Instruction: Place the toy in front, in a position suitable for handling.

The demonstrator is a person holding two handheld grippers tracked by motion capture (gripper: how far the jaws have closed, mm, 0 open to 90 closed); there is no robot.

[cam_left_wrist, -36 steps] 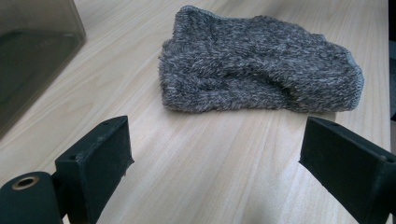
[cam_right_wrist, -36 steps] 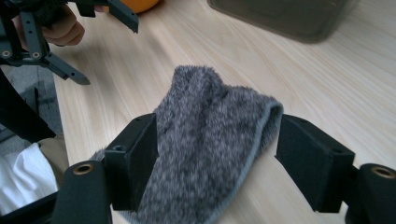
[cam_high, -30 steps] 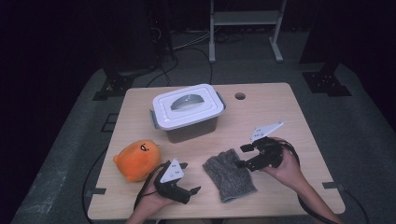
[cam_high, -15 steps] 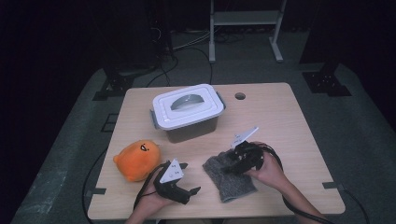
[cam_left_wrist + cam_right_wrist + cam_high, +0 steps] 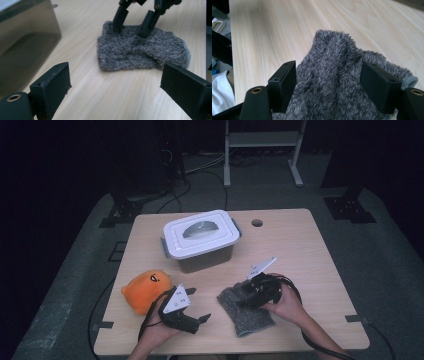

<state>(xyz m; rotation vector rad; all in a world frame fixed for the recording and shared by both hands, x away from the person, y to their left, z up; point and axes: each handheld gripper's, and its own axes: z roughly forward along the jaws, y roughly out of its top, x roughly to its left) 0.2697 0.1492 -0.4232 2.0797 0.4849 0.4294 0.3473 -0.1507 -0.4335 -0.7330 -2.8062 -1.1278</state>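
Observation:
A grey fuzzy cloth [image 5: 250,315] lies crumpled on the wooden table [image 5: 310,265], right of centre near the front. My right gripper [image 5: 246,300] presses down on its far edge. In the right gripper view the cloth [image 5: 332,75] bulges up between the jaws, which stand apart on either side of the fold, so the right gripper [image 5: 329,71] is open. My left gripper [image 5: 199,305] rests open near the front edge, pointing right at the cloth [image 5: 140,52]. In the left gripper view the left gripper [image 5: 117,80] holds nothing, and the right gripper [image 5: 131,29] stands on the cloth.
An orange plush toy [image 5: 147,290] sits just left of the left hand. A grey box with a white lid [image 5: 200,237] stands behind centre, and its wall [image 5: 25,45] is close to the left jaw. A small round hole [image 5: 257,223] marks the back of the table.
The right gripper has moved left and down from beside the cloth onto it, and now straddles a raised fold. The left gripper has stayed put.

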